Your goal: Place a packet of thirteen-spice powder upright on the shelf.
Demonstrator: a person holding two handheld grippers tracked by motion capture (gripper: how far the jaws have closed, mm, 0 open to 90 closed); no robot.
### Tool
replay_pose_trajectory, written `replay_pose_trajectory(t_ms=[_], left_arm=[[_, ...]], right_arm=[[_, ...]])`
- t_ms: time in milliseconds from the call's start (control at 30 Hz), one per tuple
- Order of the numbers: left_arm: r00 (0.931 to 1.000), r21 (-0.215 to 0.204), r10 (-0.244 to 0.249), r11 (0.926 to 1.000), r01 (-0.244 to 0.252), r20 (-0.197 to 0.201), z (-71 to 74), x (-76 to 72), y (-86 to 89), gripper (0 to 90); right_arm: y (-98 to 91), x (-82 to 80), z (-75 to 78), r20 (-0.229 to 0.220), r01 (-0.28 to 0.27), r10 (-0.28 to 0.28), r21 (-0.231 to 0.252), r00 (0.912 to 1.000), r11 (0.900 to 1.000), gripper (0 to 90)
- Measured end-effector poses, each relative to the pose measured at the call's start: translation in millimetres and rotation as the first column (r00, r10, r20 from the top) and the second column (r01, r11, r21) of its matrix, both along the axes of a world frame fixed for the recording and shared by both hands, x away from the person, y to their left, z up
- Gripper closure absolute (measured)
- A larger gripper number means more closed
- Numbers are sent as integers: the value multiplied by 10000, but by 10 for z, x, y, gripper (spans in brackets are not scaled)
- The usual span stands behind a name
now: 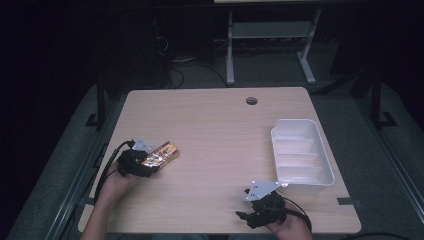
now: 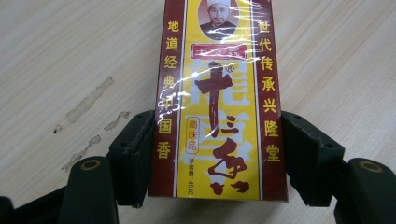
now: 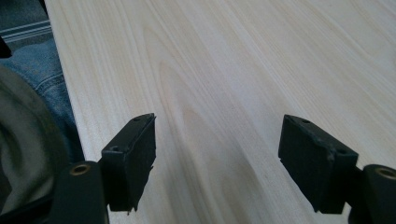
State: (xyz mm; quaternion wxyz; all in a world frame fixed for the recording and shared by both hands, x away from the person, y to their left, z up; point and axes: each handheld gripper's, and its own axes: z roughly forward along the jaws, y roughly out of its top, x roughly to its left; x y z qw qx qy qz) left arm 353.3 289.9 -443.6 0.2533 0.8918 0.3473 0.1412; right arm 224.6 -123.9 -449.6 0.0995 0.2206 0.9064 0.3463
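Item one, nearest me: my right gripper [image 1: 250, 216], at the table's [image 1: 215, 130] near edge, right of centre. Its jaws stand wide apart with nothing between them, bare wood grain showing in the gap in the right gripper view; my knee in blue denim [image 3: 44, 74] lies just past the edge. Idle, well apart from the work. Item two: my left gripper [image 1: 145, 167], near the left edge, a little farther in. Its jaws sit against the two long sides of the packet [image 2: 217, 100], one pad to each flank, near the packet's lower end; I judge them closed on it, though how firm the pinch is I cannot tell. The packet is a flat box, red borders, yellow centre, printed characters, clear film over it. It lies on the wood, its long axis running straight away from the jaws in the left gripper view; from above, the packet [image 1: 161, 153] points up and to the right, away from my left hand. A few pale marks [image 2: 88, 102] on the wood lie beside it. Item three, farthest: the white tray [image 1: 320, 150], ribbed inside, nothing in it, on the right side. From the packet it lies rightward across the table and well apart; my right gripper is much the nearer to it, but my left holds the packet.
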Motion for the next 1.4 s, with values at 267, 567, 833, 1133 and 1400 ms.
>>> replay_pose_trajectory(t_ms=[267,567,833,1133,1400], left_arm=[[9989,-491,-256,9984,275,386,95,-82,-90,325],[9920,-938,-907,9907,989,878,233,-246,-332,326],[9810,-1233,-1515,9783,1662,1208,369,-385,-601,326],[9660,-1490,-1824,9661,2106,1832,540,-618,-769,326],[9524,-1600,-2195,9535,2553,2117,538,-798,-936,326]], right_arm=[[8,-7,17,49,50,-50,6,10000,10000,280],[10,-13,52,31,417,-418,299,9991,9987,279],[0,54,270,155,857,-879,1098,9960,9902,231],[75,203,549,138,894,-933,1768,9955,9802,207],[170,234,365,-566,1143,-1062,1668,9927,9794,205]])
